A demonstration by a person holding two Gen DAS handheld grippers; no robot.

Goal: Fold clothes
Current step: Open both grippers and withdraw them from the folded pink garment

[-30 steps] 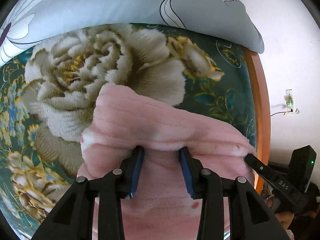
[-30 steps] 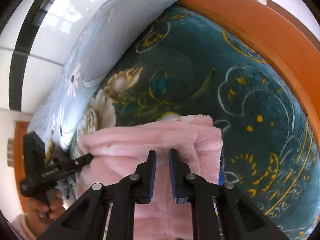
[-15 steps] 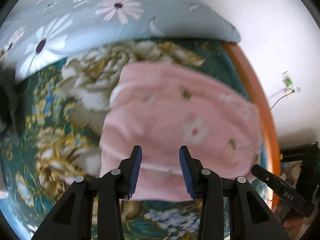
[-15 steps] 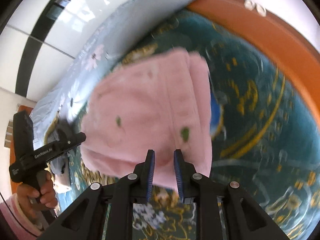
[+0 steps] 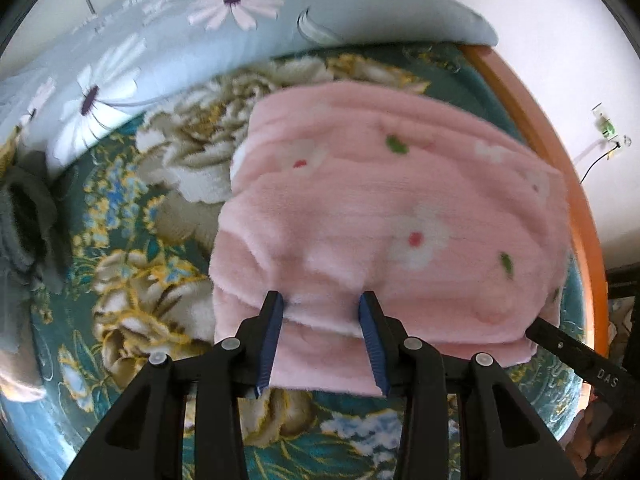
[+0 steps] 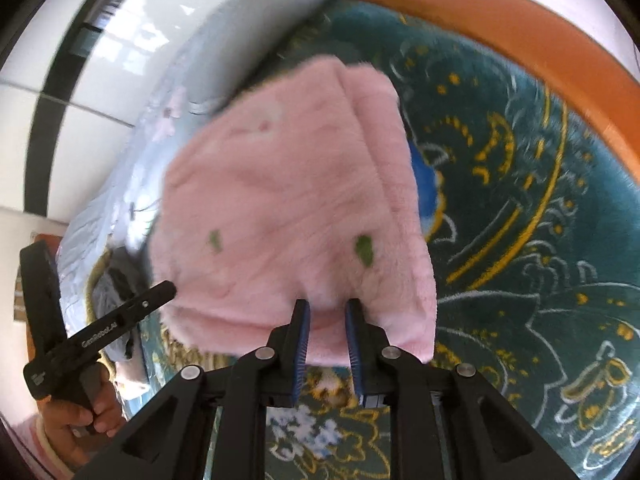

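Bedroom at home, pretty clearly.

Plush teal blanket with big cream and gold flowers (image 5: 168, 200) spread over a bed, edged by an orange wooden bed frame (image 6: 520, 28). Pale blue daisy-print pillow (image 5: 180, 32) up at the head. Plain white wall (image 5: 560, 60) right behind, with a small wall socket and a thin cable (image 5: 606, 136) plugged in. Bright window with a dark frame (image 6: 60, 80) off to one side.

Folded garment (image 5: 384, 216) spread on the blanket (image 5: 132, 280), straight ahead of both sets of tongs, near edge between the fingers of each. Pillow (image 5: 192, 40) beyond the garment, along the blanket's far side. Bed frame (image 5: 576, 184) right of the garment. Crumpled cloth (image 5: 28, 220) far left.
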